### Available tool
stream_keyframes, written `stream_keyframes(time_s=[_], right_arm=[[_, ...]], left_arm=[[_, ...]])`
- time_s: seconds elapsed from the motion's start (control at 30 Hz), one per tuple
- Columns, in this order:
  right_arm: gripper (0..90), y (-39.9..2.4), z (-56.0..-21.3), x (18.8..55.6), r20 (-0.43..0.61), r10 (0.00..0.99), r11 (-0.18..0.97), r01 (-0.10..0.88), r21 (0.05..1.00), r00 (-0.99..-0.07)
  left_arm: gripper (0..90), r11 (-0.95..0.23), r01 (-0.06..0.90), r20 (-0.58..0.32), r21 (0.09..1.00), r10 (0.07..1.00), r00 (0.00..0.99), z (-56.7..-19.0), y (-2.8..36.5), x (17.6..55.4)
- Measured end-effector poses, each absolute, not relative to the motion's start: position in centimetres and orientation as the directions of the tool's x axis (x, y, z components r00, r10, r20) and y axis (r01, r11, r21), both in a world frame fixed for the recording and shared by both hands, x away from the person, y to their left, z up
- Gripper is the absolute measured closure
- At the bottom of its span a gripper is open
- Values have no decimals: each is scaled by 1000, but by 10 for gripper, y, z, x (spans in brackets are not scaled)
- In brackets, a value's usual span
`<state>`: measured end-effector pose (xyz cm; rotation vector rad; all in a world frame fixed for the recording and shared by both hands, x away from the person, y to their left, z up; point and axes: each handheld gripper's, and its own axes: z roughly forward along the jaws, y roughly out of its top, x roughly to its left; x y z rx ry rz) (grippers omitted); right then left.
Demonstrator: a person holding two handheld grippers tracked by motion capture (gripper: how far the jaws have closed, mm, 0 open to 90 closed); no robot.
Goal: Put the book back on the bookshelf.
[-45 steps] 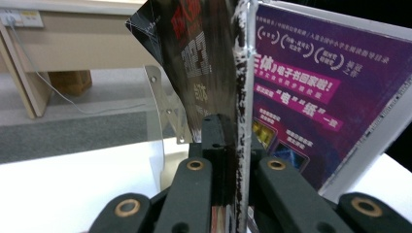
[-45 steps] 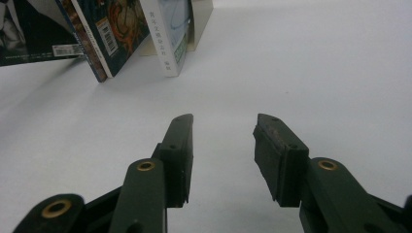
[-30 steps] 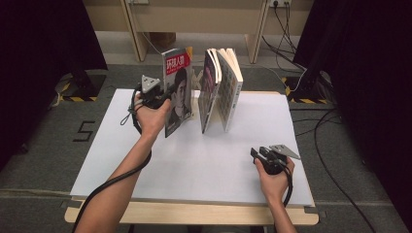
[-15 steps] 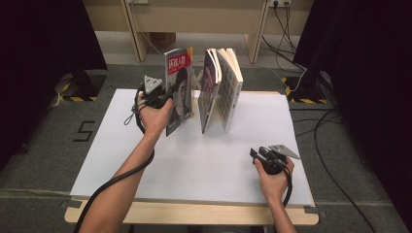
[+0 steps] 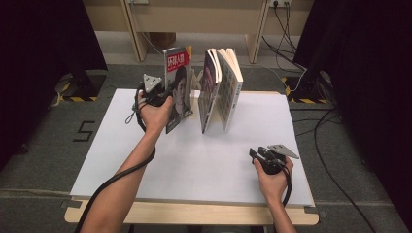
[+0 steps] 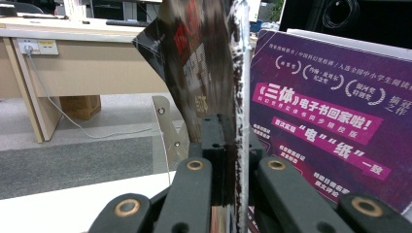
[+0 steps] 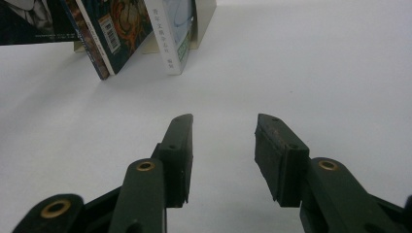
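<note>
Since a second ago the magazine has shifted only a little: it stands a touch more upright in the left gripper, and the left hand has barely changed place. The right hand and the right gripper lie just where they were.

The left gripper is clamped on the magazine's near edge. In the left gripper view its jaws stand pressed together on the thin dark cover, which rises straight up between them. The magazine is left of the row of books, its lower corner on or just above the table; which of the two cannot be told. A small gap separates it from the nearest book, whose purple cover is close beside it in the left gripper view.

The row of books stands at the far middle of the table, leaning together with their lower edges spread on the white top. A pale bookend shows between the magazine and the books.

The right gripper rests low on the table, nearer the person than the books and to their right, well apart from them. Its jaws stand apart with nothing between them, only bare white table under them in the right gripper view, and they point toward the books.
</note>
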<state>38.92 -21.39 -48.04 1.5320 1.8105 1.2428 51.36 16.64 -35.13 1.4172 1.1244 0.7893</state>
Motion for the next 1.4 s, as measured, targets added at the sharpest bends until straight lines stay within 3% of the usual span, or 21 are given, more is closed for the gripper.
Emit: stream_keyframes(time_s=[0.83, 1.03, 1.4], right_arm=[[586, -211, -481, 388, 218, 935, -32, 543, 839, -281], [586, -212, -480, 388, 230, 934, -47, 542, 839, -274], [582, -213, -481, 388, 229, 934, -44, 547, 836, -276]], left_arm=[[848, 12, 223, -88, 975, 939, 333, -382, 169, 501], [831, 39, 293, -142, 955, 930, 339, -376, 176, 496], [805, 66, 291, -172, 954, 919, 355, -368, 176, 499]])
